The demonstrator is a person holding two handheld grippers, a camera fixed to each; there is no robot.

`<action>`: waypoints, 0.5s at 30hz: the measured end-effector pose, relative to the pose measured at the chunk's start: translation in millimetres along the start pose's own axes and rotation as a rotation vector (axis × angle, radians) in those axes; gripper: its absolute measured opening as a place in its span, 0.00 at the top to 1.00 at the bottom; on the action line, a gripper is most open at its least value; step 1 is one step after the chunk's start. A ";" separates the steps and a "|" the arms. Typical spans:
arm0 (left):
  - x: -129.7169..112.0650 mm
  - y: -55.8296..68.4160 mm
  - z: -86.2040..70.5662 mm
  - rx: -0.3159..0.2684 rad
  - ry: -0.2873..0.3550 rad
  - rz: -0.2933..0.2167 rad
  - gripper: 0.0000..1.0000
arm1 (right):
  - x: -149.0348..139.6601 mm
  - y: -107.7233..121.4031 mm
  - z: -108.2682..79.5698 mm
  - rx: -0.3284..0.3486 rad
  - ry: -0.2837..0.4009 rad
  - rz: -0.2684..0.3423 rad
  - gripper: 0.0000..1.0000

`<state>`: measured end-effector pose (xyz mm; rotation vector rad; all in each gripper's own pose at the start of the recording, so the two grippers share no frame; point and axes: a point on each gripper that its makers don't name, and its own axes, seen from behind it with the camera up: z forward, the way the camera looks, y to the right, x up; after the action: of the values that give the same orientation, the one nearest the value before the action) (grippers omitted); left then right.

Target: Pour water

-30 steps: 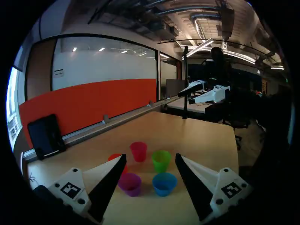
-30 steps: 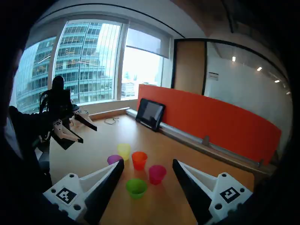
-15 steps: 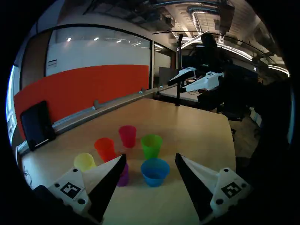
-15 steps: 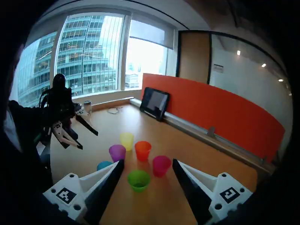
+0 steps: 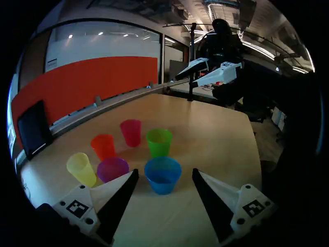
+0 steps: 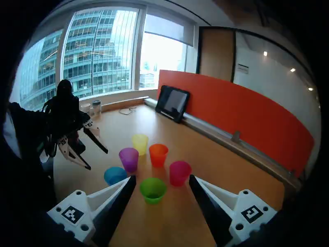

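The translucent blue cup point(image 5: 163, 175) stands upright just ahead of the left gripper point(image 5: 164, 170), jaws spread; the right gripper point(image 6: 162, 176) is likewise spread, empty.

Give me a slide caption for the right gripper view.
Open right gripper faces six coloured cups on a wooden table, the green cup nearest.
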<state>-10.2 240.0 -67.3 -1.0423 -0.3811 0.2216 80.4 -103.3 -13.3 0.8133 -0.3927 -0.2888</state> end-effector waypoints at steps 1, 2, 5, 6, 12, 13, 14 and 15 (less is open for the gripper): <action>-3.3 0.0 2.3 0.002 -0.007 0.001 0.03 | -2.2 -0.3 1.0 0.001 -0.004 -0.001 0.00; -6.2 0.0 4.3 0.003 -0.013 0.001 0.03 | -4.1 -0.5 1.9 0.001 -0.008 -0.002 0.00; -15.5 1.0 10.2 0.003 -0.033 -0.001 0.03 | -8.2 -1.9 4.5 0.007 -0.015 -0.006 0.00; -18.4 1.3 12.1 0.003 -0.040 -0.001 0.03 | -9.9 -2.2 5.1 0.009 -0.019 -0.006 0.00; -33.8 1.7 23.1 0.003 -0.074 0.006 0.03 | -20.1 -3.1 8.8 0.014 -0.040 -0.011 0.00; -35.8 1.4 25.2 0.003 -0.079 0.006 0.03 | -21.3 -3.2 10.0 0.015 -0.042 -0.012 0.00; -37.6 1.1 26.9 0.003 -0.083 0.006 0.03 | -22.3 -3.2 11.0 0.015 -0.044 -0.013 0.00; -39.2 0.7 29.0 0.004 -0.086 0.005 0.03 | -23.1 -3.3 11.9 0.017 -0.045 -0.013 0.00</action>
<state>-57.8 249.5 -62.9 -1.0326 -0.4557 0.2723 54.2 -104.0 -13.7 0.8268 -0.4331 -0.3164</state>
